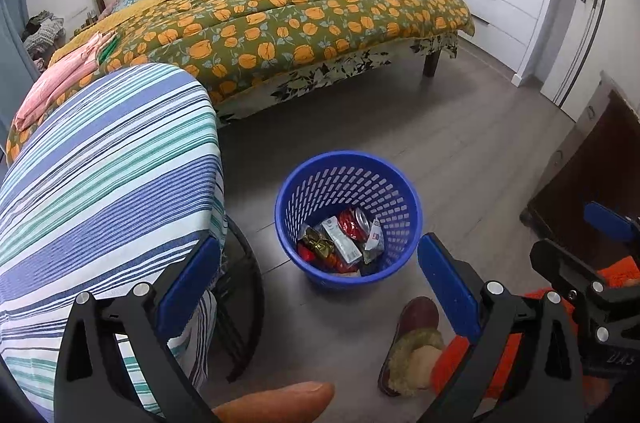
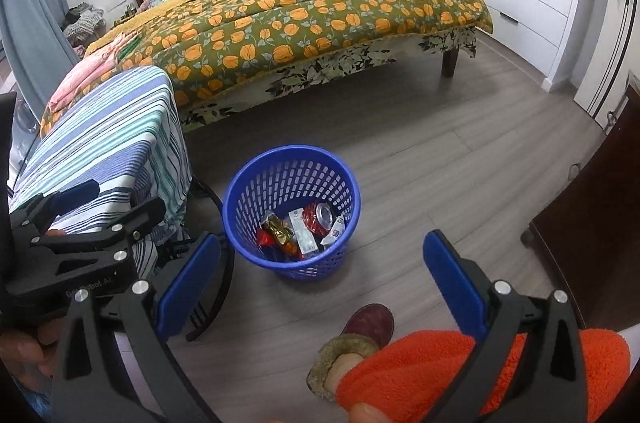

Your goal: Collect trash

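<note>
Trash is lying in the bottom of a blue basket (image 1: 348,219) that is standing on the grey floor (image 1: 460,151) in the left wrist view: a red can (image 1: 354,223), a white carton (image 1: 342,243), a gold wrapper (image 1: 320,243). Left claw (image 1: 320,283) is hanging above and nearer than the basket, its blue pads spread wide with nothing between them. A striped-cloth bench (image 1: 108,183) is sitting at left, a bed (image 1: 300,19) with an orange-flowered quilt is lying far behind. A slippered foot (image 1: 412,343) is standing near right, and the right claw (image 1: 600,235) is showing at the right edge.

Right wrist view is showing the same basket (image 2: 292,211) with the can (image 2: 320,219) and carton (image 2: 302,231) inside. Right claw (image 2: 320,279) is hovering just short of it, gaping wide and gripping nothing. An orange sleeve (image 2: 420,371) is crossing the near right, and the left claw (image 2: 80,199) is lying over the bench (image 2: 104,139) at left; whether it is spread is unclear from here
</note>
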The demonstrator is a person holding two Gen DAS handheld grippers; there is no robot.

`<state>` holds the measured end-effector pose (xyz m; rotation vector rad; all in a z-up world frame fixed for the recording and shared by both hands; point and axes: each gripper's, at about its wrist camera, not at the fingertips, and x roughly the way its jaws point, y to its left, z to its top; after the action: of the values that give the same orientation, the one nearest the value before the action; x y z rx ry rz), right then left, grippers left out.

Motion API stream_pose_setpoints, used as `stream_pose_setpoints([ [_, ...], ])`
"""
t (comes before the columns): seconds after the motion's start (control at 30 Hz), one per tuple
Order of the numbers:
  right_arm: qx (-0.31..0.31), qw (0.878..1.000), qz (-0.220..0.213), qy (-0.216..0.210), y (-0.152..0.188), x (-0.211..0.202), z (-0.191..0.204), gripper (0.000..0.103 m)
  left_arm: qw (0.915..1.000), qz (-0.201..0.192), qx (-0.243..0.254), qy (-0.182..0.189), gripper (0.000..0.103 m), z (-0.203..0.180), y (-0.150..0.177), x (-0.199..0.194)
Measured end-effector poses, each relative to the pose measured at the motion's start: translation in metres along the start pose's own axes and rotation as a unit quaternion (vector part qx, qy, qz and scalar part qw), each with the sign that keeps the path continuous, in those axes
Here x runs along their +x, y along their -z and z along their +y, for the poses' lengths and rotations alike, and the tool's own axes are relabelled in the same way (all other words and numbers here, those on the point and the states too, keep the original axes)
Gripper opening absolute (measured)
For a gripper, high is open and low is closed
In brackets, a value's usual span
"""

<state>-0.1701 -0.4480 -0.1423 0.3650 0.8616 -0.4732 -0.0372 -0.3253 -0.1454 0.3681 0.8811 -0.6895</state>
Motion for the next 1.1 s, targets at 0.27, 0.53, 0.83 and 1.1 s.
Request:
stream_pose_setpoints([
  [0.27,-0.010,1.000,0.009,0.006,0.002,0.006,0.005,0.098,1.0000,0.006,-0.002,-0.002,0.098,0.006,0.001,0.003],
  [0.53,-0.011,1.000,0.009,0.006,0.002,0.007,0.005,0.098,1.0000,0.008,-0.001,-0.003,0.098,0.007,0.003,0.005],
  [0.83,-0.012,1.000,0.011,0.006,0.003,0.009,0.007,0.098,0.9999,0.011,-0.002,-0.005,0.098,0.010,0.005,0.007],
  [1.1,-0.013,1.000,0.012,0.005,0.005,0.009,0.010,0.098,0.9999,0.014,-0.006,-0.007,0.098,0.012,0.005,0.010],
])
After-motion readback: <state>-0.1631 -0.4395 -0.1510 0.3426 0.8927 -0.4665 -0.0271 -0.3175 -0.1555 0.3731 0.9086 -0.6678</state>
